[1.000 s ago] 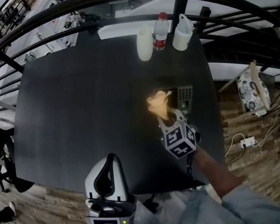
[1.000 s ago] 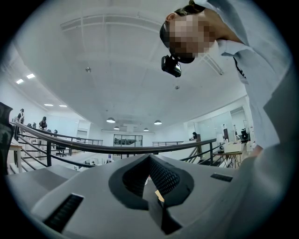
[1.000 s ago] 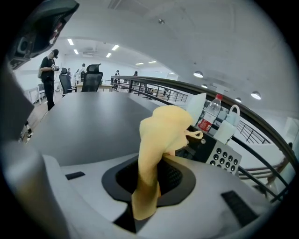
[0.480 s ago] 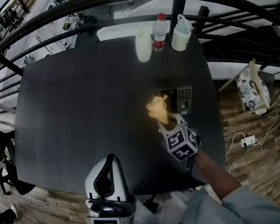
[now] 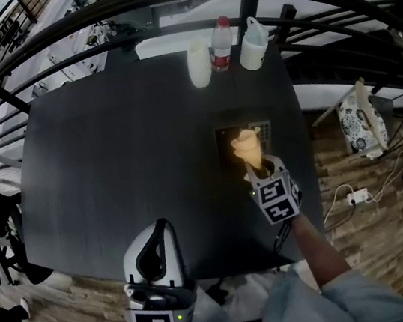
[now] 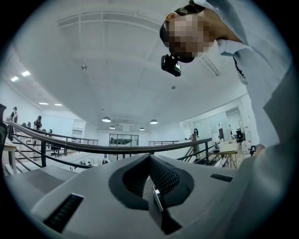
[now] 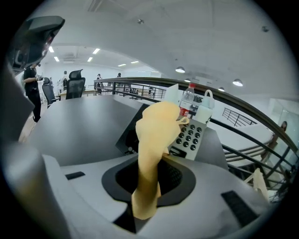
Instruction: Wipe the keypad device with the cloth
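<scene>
Cloth (image 5: 248, 144) clamped in right claw (image 5: 257, 164), over keypad device (image 7: 190, 136); left claw (image 5: 159, 227) closed, empty.

The matte black tabletop (image 5: 108, 148) is plain. Toward its three o'clock, the grey rectangular keypad device (image 7: 191, 135) carries rows of black round buttons, and the soft pale-yellow cloth (image 7: 153, 135) is a single plain colour. The light-grey right gripper (image 7: 148, 175) has black ribbed pads (image 7: 174, 177). Its cube bears black-and-white square markers, as does that of the light-grey left gripper (image 5: 161, 229). At twelve o'clock a clear plastic bottle (image 5: 220, 42) has a red cap and red label, with a white cup (image 5: 199, 62) and a white jug (image 5: 251, 46) on either side. The plank floor (image 5: 347, 171) is brown wood grain
</scene>
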Demonstrator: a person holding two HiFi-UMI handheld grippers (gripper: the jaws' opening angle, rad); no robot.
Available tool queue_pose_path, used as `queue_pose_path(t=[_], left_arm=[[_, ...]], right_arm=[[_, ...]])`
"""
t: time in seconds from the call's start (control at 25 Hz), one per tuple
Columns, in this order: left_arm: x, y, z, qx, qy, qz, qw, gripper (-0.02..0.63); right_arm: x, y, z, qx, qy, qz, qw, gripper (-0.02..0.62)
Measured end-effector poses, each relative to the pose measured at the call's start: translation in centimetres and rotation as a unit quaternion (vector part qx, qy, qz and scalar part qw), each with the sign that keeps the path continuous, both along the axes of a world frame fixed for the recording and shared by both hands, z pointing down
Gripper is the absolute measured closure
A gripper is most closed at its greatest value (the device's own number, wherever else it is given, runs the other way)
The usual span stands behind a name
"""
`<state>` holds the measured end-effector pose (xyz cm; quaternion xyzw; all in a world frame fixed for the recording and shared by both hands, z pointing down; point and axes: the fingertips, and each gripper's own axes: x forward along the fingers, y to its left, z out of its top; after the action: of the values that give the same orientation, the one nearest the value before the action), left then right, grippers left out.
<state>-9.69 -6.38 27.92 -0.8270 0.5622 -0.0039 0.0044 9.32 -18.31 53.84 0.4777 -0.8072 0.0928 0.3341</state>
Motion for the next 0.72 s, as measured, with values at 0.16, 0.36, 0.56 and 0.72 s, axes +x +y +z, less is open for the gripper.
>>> queue_pose_path(t=[0.16, 0.36, 0.56, 0.72], left_arm=[[0.4, 0.0, 0.1, -0.003, 0.0, 0.004, 1.0, 0.594], [1.1, -0.2, 0.0, 0.0, 0.002, 0.015, 0.9999, 0.594], [1.1, -0.2, -0.1, 0.001, 0.008, 0.016, 0.9998, 0.594], [1.1, -0.4, -0.2, 0.003, 0.008, 0.018, 0.9998, 0.594]], right_arm=[[2.2, 0.1, 0.2, -0.004, 0.002, 0.026, 1.0, 0.525], [4.6, 0.4, 0.4, -0.01, 0.015, 0.044, 0.999, 0.525], [6.0, 0.5, -2.0, 0.001, 0.009, 0.055, 0.998, 0.525], [5.1, -0.4, -4.8, 0.013, -0.011, 0.04, 0.999, 0.525]])
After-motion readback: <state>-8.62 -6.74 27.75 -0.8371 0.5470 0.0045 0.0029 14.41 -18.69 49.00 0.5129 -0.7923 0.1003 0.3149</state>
